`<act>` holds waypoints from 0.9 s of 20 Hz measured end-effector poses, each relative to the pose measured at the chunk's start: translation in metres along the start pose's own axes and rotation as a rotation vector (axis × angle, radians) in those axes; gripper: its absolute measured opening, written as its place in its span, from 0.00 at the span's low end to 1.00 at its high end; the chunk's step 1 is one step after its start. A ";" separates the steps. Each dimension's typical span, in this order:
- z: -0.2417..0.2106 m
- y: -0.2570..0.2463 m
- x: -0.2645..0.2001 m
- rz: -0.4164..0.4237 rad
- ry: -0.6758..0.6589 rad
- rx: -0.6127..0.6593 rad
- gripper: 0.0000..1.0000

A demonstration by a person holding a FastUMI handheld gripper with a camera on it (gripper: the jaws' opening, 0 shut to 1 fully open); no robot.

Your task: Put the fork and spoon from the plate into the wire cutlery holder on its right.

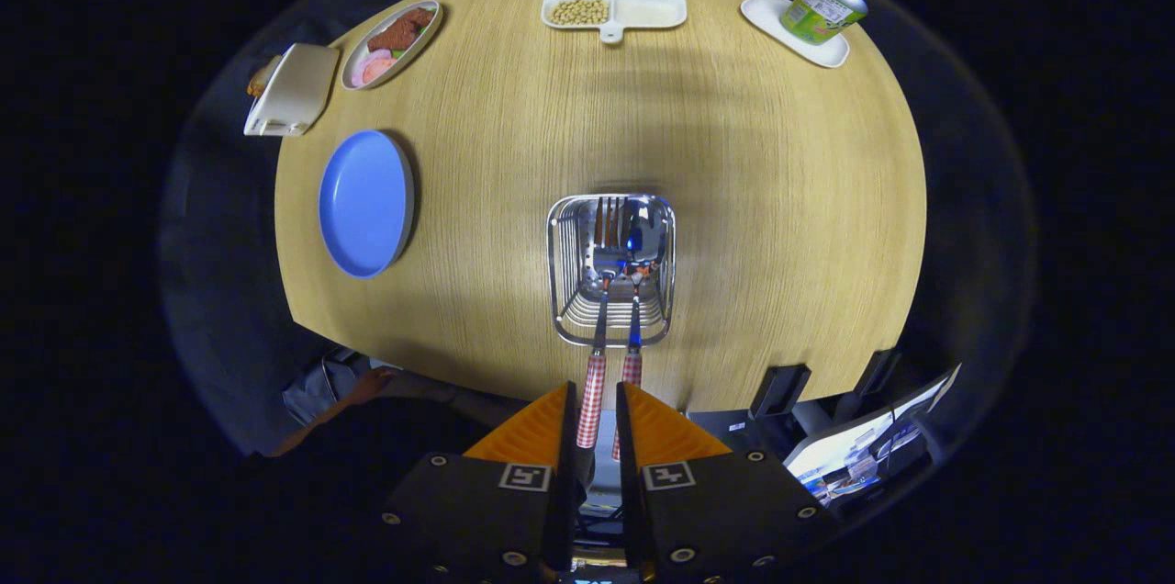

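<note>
I look straight down on a round wooden table (753, 198). The wire cutlery holder (556, 276) stands just ahead of my fingers. The fork (593, 387) and the spoon (633, 347), both with red checked handles, stand side by side with their heads down inside the holder. Their handles run up into the narrow gap between my fingers. My gripper (597, 393) is shut on the two handles. The blue plate (365, 203) lies to the left of the holder with nothing on it.
Beyond the holder at the far edge are a white divided tray of beans (613, 13), a white tray with a green can (822, 10) on the right, and a dish of food (393, 42) and a white box (292, 88) on the left. A person's hand (367, 382) shows near the table's front edge.
</note>
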State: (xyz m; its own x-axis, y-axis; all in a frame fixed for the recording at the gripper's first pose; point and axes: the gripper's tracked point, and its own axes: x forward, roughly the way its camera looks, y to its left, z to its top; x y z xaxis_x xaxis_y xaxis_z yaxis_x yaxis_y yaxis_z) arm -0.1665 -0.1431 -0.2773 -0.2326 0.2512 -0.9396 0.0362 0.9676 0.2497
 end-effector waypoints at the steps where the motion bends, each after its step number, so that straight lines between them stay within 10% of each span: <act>1: 0.003 -0.002 -0.003 -0.001 -0.016 0.008 0.23; 18: 0.086 0.005 -0.138 -0.019 -1.127 0.122 0.75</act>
State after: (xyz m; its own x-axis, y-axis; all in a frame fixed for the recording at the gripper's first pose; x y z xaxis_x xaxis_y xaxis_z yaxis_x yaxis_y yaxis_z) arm -0.0510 -0.1709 -0.1665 0.7714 0.0558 -0.6338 0.1504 0.9519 0.2668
